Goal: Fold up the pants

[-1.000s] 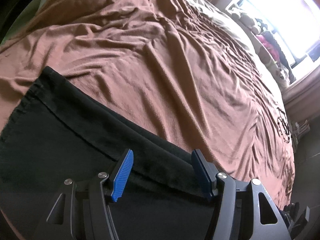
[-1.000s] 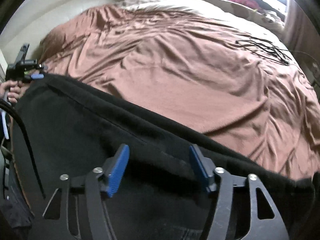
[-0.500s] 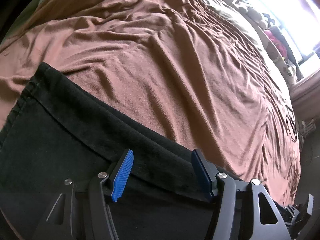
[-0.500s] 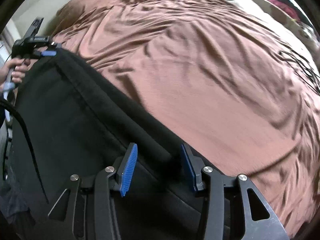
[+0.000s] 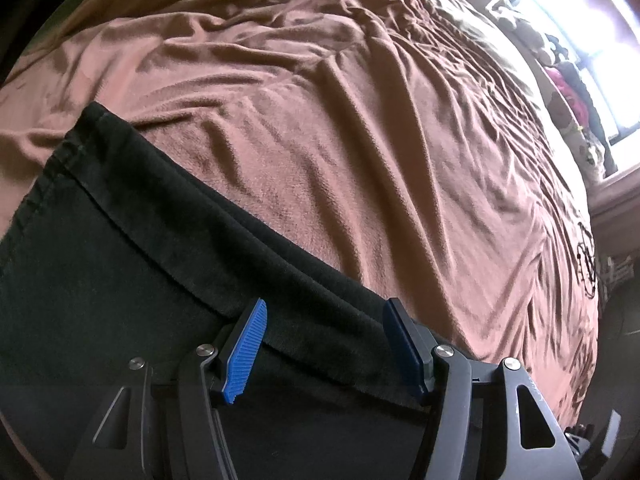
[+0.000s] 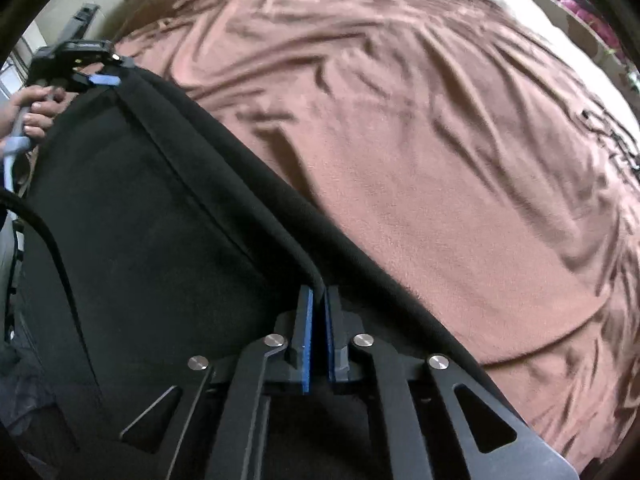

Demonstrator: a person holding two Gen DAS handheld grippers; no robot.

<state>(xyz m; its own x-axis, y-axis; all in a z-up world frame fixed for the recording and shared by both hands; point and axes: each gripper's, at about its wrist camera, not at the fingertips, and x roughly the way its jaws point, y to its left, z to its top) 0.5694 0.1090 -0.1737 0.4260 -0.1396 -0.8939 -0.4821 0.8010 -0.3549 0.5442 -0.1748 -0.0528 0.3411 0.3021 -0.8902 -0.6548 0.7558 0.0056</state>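
The pants are black cloth, matt and a little rough, with a stitched seam along the edge. The blanket on the bed is brown cloth, soft, fuzzy and wrinkled. The left tool is matt black plastic with ribbed blue pads and shiny metal screws.

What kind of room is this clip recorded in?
Most likely a bedroom: a wide bed under a rumpled brown blanket, black pants spread on it, and a bright window with clutter on its sill.
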